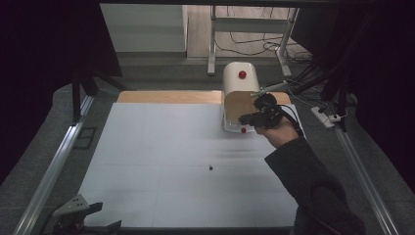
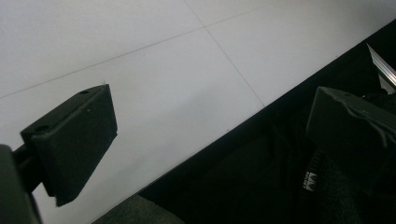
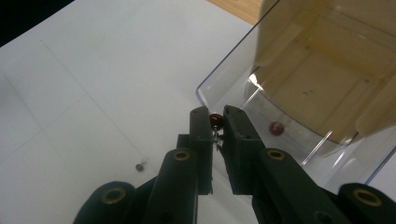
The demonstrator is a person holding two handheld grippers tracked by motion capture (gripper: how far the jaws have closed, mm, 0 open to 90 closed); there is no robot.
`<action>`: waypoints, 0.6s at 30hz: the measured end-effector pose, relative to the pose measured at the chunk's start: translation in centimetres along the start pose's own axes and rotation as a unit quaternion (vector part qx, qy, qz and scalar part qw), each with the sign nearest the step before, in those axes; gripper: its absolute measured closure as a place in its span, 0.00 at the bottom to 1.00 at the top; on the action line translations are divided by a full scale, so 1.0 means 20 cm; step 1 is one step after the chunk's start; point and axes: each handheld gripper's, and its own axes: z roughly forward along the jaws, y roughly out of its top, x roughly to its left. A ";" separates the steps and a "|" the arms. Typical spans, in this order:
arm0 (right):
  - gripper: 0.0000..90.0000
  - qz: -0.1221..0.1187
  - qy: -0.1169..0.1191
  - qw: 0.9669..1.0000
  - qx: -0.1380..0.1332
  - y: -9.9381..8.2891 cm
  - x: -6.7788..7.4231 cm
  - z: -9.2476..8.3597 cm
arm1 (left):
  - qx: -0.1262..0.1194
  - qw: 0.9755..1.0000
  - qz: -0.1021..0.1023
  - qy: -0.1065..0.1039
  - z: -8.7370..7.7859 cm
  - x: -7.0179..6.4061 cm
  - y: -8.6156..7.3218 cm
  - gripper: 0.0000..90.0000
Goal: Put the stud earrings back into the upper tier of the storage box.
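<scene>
Between the two black fingers (image 3: 204,135) of the right gripper (image 3: 215,125), a small dark-red bead (image 3: 215,121) sits pinched at the very tips, held above the white worktop (image 3: 84,93) just short of the clear lip of a container (image 3: 224,74). The right gripper view gives that detail; from the high view the same gripper (image 1: 249,119) is a dark cluster in the person's hand (image 1: 281,131), its fingers pointing into the container (image 1: 238,105), and the bead cannot be made out there. Past the fingertips, a second red bead (image 3: 276,128) lies inside the clear tray, below the tan inner floor. Back from the fingers and to their left, a tiny dark speck (image 3: 139,166) rests on the worktop; the high view shows one such speck (image 1: 210,167) at mid-worktop. That view also shows two red dots on the container, one on its white domed back (image 1: 242,74) and one on its front edge (image 1: 243,130). The left gripper (image 1: 80,215) rests at the near left corner; its own view shows its two fingers (image 2: 70,140) spread wide with nothing between them, over the worktop's edge (image 2: 224,130).
</scene>
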 end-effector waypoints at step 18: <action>0.91 0.014 -0.052 0.999 0.001 0.04 -0.09 0.16 | 0.001 1.000 -0.001 0.000 0.00 0.00 0.00 0.02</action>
